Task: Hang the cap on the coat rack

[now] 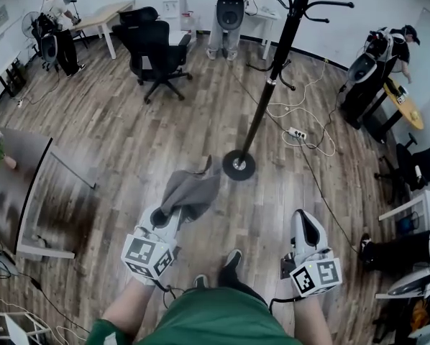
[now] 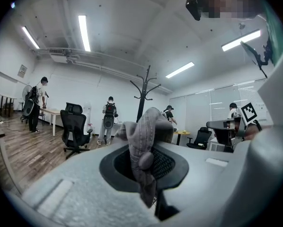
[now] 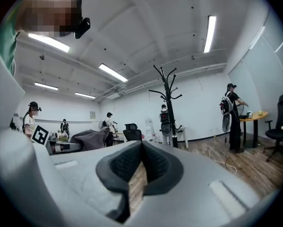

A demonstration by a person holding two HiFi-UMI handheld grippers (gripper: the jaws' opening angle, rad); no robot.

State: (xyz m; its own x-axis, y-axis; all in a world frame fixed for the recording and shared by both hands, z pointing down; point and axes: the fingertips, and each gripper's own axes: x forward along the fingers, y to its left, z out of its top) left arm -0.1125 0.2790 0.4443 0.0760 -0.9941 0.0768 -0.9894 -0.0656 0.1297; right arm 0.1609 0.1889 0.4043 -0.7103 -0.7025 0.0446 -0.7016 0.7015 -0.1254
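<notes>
A limp grey cap [image 1: 190,192] hangs out of my left gripper [image 1: 168,218], which is shut on its fabric; in the left gripper view the cap [image 2: 146,141] is pinched between the dark pads and droops over them. The black coat rack [image 1: 272,77] stands ahead and to the right, its round base [image 1: 239,165] on the wood floor just beyond the cap and its hooks near the top edge. It also shows far off as the coat rack [image 2: 142,96] and the coat rack [image 3: 167,103]. My right gripper [image 1: 306,225] is shut and holds nothing.
A black office chair [image 1: 157,49] stands at the back left. A power strip with white cables [image 1: 298,133] lies right of the rack's base. A dark table [image 1: 14,185] is at the left, and desks and several people line the walls.
</notes>
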